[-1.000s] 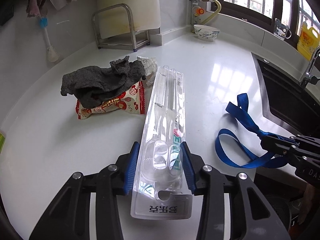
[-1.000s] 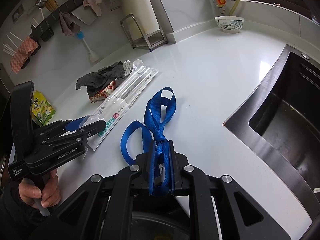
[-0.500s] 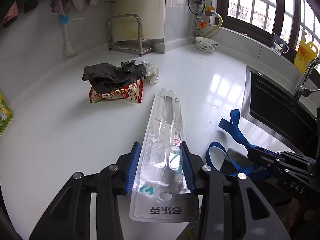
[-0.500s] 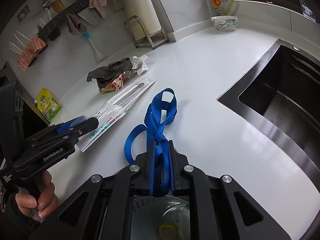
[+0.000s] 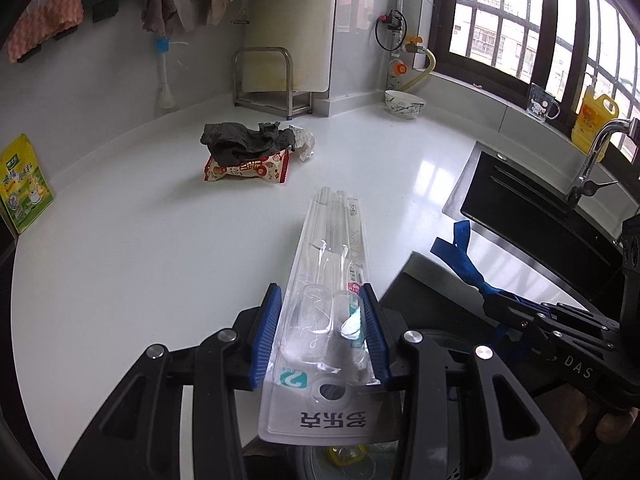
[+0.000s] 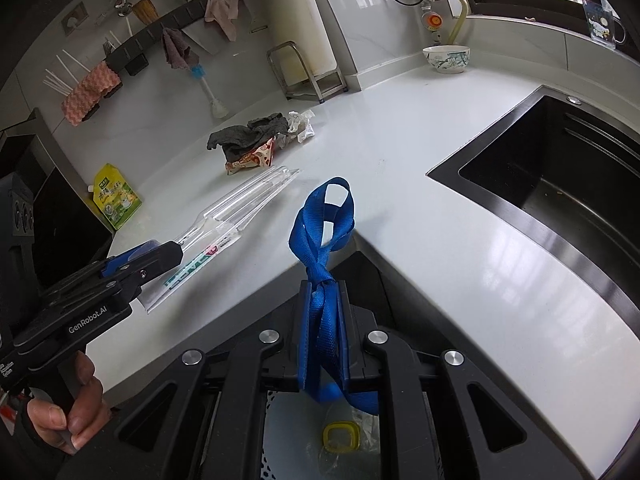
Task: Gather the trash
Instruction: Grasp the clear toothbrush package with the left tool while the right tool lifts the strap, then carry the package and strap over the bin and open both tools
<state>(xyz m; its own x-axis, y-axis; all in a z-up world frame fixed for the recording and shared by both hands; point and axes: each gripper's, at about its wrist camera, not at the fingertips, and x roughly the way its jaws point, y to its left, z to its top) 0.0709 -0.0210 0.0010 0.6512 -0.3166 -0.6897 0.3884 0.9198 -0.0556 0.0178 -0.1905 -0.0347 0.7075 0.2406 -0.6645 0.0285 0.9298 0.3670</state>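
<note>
My left gripper (image 5: pixel 322 304) is shut on a long clear toothbrush package (image 5: pixel 336 240); its far end still reaches over the white counter (image 5: pixel 160 240). My right gripper (image 6: pixel 322 292) is shut on a knotted blue strap (image 6: pixel 324 216), whose loop hangs just past the counter's corner. Below both grippers is a white perforated bin (image 6: pixel 288 420) with a yellow ring (image 6: pixel 340 436) inside. Farther back on the counter lie a dark grey cloth (image 5: pixel 244 144) on a red snack wrapper (image 5: pixel 248 170) and crumpled white paper (image 5: pixel 304 142).
A black sink (image 6: pixel 560 184) with a faucet (image 5: pixel 596 152) is on the right. A bowl (image 5: pixel 404 104), a metal rack (image 5: pixel 272 80) and a yellow bottle (image 5: pixel 594 118) stand at the back. A yellow-green pouch (image 5: pixel 24 184) leans at the left wall.
Both grippers have drawn back from the counter with their loads. The strap has lifted off the surface, and the counter's corner and the bin have come into view below.
</note>
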